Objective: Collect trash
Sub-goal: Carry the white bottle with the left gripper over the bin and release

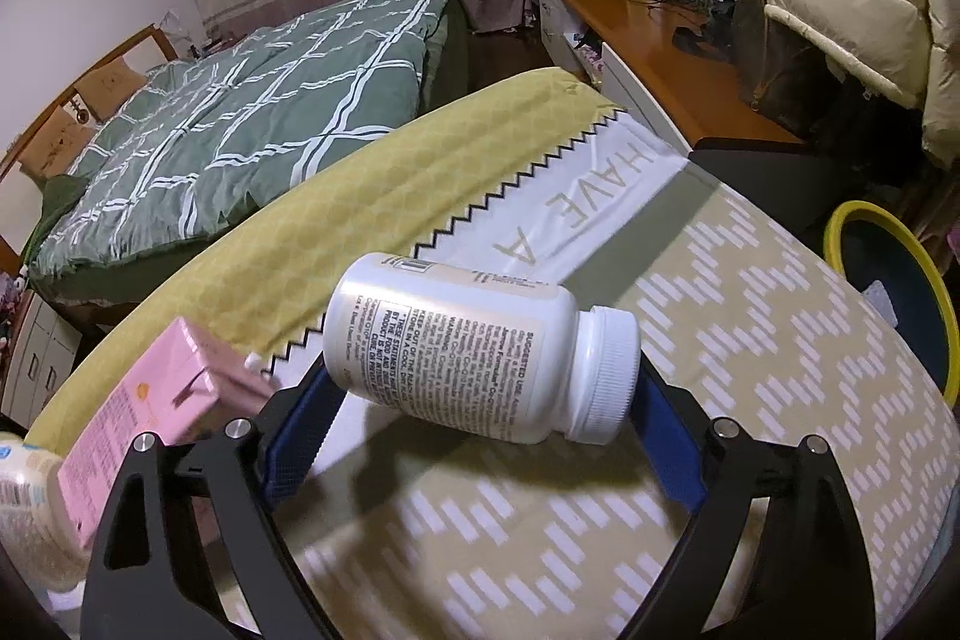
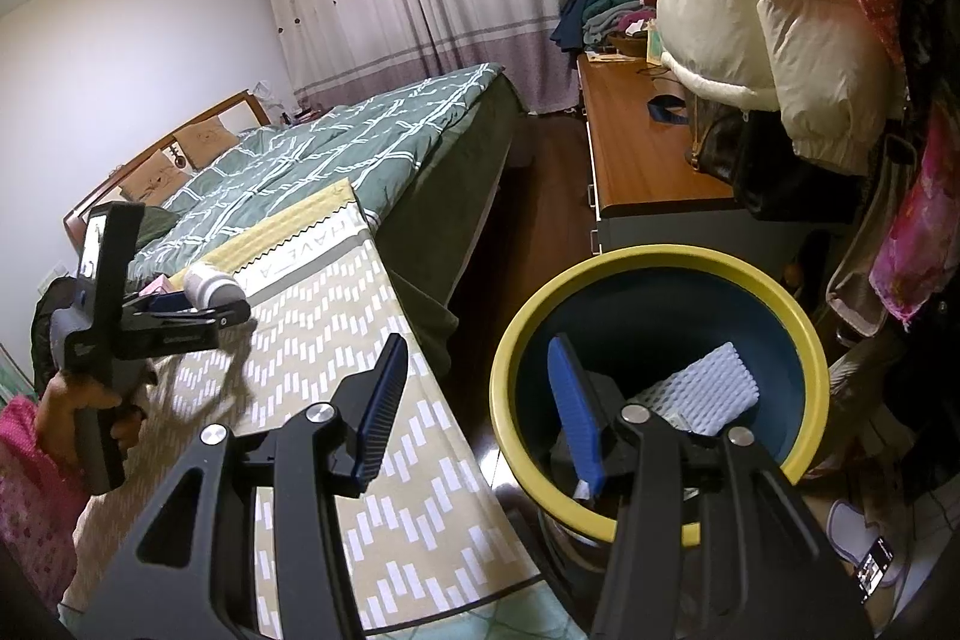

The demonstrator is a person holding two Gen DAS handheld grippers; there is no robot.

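From the left wrist view, our left gripper (image 1: pixel 480 388) has the white bottle (image 1: pixel 474 346) between its blue pads, the bottle's long axis lying crosswise from finger to finger: base against the left pad, ribbed cap against the right. The jaws stand wide, and we judge them closed on the bottle end to end, with the bottle lifted clear of the patterned cloth (image 1: pixel 750 340) since its shadow falls below it. The bottle is white plastic with a printed label of small black text and a screw cap, rigid by the look of it. A pink carton (image 1: pixel 144 400) lies by the cloth's left edge, touching the left finger's outer side, with another pale container (image 1: pixel 30 508) beside it. The yellow-rimmed bin (image 1: pixel 864 226) shows past the cloth's right edge, so the bottle must travel rightward to reach it. From the right wrist view, our right gripper (image 2: pixel 480 412) hangs half open and empty, one finger over the cloth's right edge, the other over the bin's (image 2: pixel 600 268) mouth. A white foam piece (image 2: pixel 702 388) lies inside the bin. The left gripper (image 2: pixel 198 310) shows far across the cloth, bottle (image 2: pixel 210 289) in its jaws; the right hand is nearer the bin, but the left holds the trash.
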